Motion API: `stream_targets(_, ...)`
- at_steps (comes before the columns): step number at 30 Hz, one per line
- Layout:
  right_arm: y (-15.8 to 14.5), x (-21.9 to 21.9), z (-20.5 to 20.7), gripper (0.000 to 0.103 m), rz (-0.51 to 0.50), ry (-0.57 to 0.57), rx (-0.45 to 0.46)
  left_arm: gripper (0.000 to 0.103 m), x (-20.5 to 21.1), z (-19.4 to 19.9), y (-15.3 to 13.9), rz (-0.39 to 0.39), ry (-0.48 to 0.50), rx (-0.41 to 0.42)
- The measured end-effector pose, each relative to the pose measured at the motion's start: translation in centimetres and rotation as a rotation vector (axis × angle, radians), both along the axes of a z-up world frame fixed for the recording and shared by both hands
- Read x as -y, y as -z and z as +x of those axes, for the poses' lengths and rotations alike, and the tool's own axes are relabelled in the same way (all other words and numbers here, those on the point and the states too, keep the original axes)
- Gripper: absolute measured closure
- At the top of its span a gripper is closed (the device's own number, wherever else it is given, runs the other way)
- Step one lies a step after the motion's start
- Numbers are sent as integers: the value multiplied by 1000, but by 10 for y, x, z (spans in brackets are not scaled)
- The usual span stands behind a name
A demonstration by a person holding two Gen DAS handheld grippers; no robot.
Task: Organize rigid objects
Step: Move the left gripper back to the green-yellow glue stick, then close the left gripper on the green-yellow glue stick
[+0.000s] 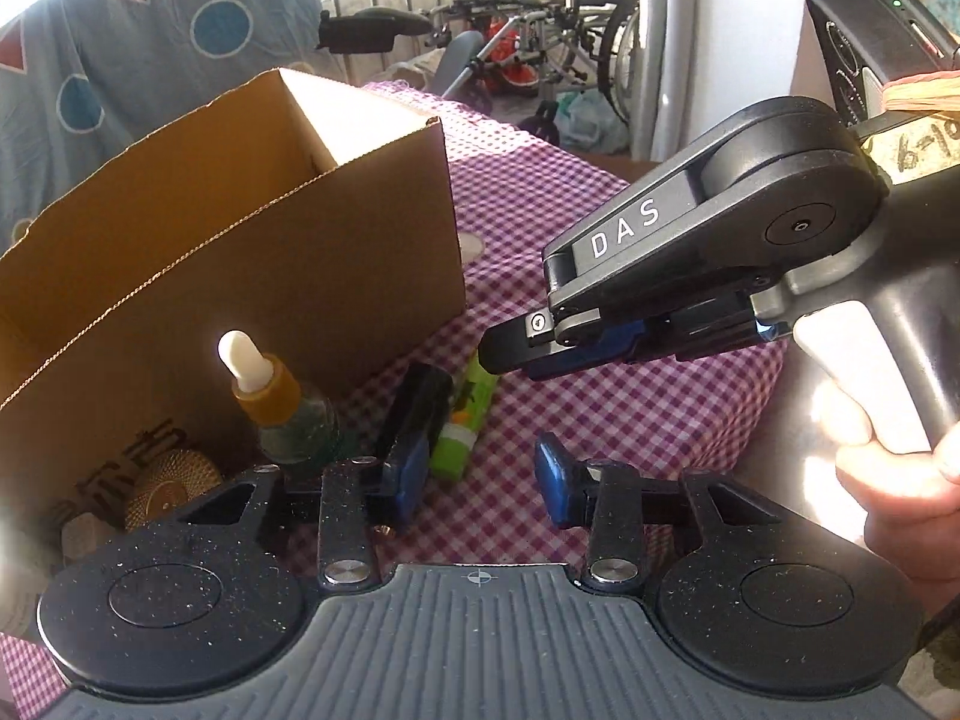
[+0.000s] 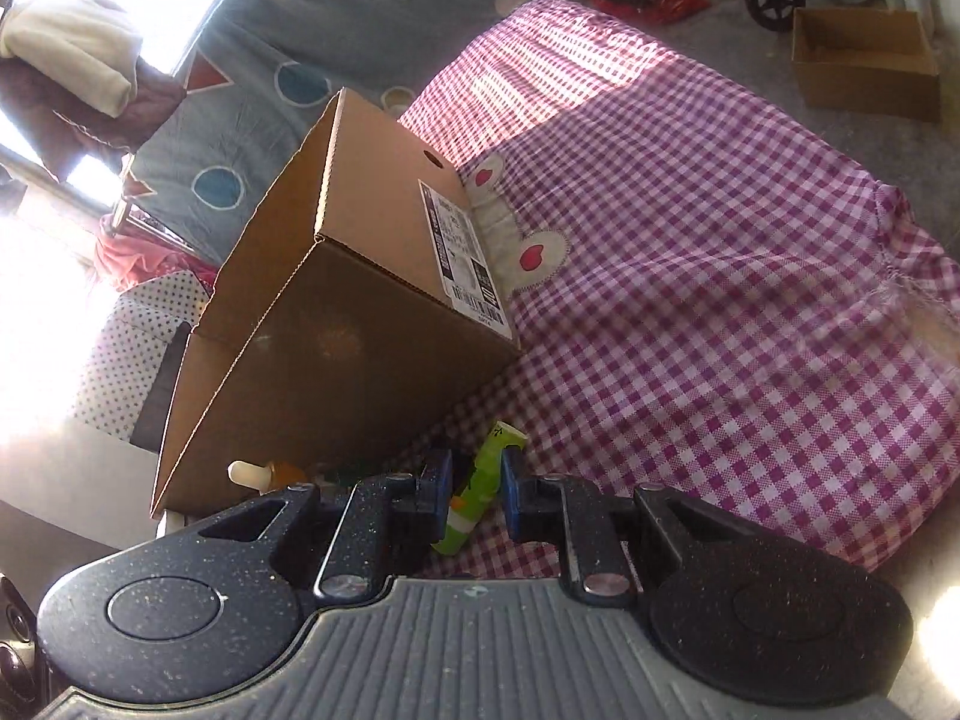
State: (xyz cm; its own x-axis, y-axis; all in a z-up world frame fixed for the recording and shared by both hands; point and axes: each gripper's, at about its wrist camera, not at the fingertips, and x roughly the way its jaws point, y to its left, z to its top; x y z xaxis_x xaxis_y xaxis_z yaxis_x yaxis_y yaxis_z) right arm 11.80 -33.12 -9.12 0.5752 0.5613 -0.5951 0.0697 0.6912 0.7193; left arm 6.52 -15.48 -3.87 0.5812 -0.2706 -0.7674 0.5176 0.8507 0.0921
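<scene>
A green tube (image 1: 463, 420) lies on the checked cloth beside an open cardboard box (image 1: 252, 252). A green dropper bottle (image 1: 282, 402) with a white bulb and amber collar stands against the box. A gold woven round object (image 1: 171, 489) lies at the box's foot. My left gripper (image 1: 480, 480) is open and empty, low over the cloth just short of the tube. My right gripper (image 2: 474, 495) is open with the green tube (image 2: 474, 492) between its fingers; it shows from the side in the left wrist view (image 1: 510, 348), tips above the tube's far end.
The purple-and-white checked cloth (image 2: 690, 270) covers the surface and drops off at the right. A second cardboard box (image 2: 864, 60) sits on the floor beyond. A wheelchair (image 1: 540, 18) stands behind. A blue patterned sheet (image 1: 120, 42) hangs at the left.
</scene>
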Motion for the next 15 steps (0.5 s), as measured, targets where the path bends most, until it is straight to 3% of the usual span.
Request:
stream_targets(7, 12, 6, 9, 84, 40, -9, -30, 66, 6, 8, 8, 18, -6, -38)
stream_targets(12, 13, 13, 9, 84, 52, -5, -30, 66, 3, 12, 8, -42, 0, -106)
stream_targets(15, 11, 14, 9, 84, 45, -15, -25, 66, 4, 11, 8, -33, -16, -98)
